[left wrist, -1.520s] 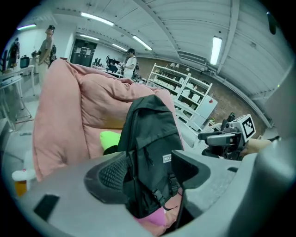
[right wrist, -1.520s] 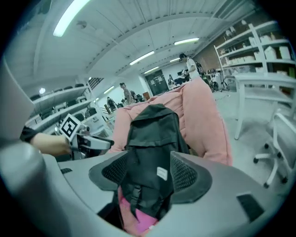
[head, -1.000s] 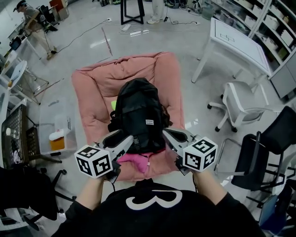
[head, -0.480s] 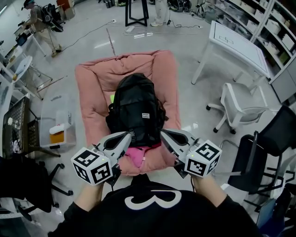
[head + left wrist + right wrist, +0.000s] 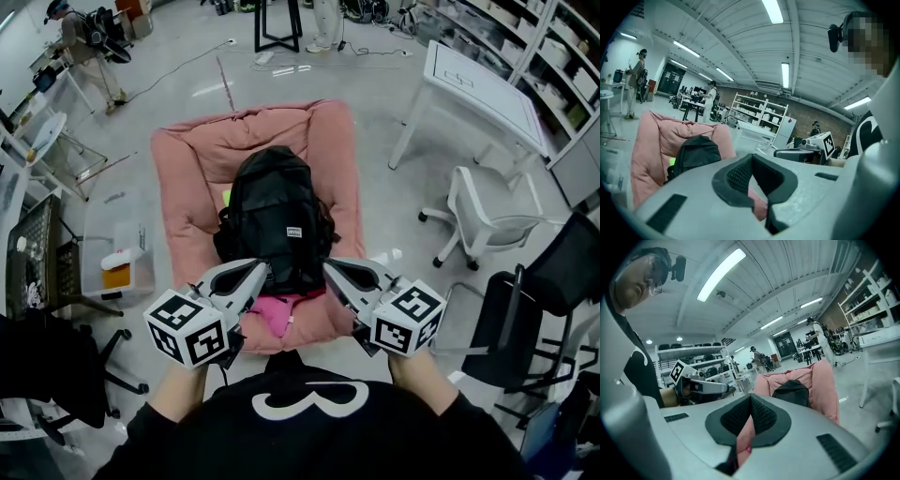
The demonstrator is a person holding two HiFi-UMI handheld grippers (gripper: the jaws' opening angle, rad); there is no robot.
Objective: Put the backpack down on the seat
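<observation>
No word is legible. The small white label (image 5: 293, 232) on the backpack (image 5: 272, 197), centre of the head view, is too small to read (only a dark smear). Bottom centre, the black shirt (image 5: 309, 441) bears a white outlined figure resembling a 3 on its side.

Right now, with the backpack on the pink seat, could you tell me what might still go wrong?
The backpack leans on the back of the pink seat, so it may slump forward or sideways. The left gripper and right gripper, both shut and empty, sit close to its lower edge; a forward move could nudge it.
</observation>
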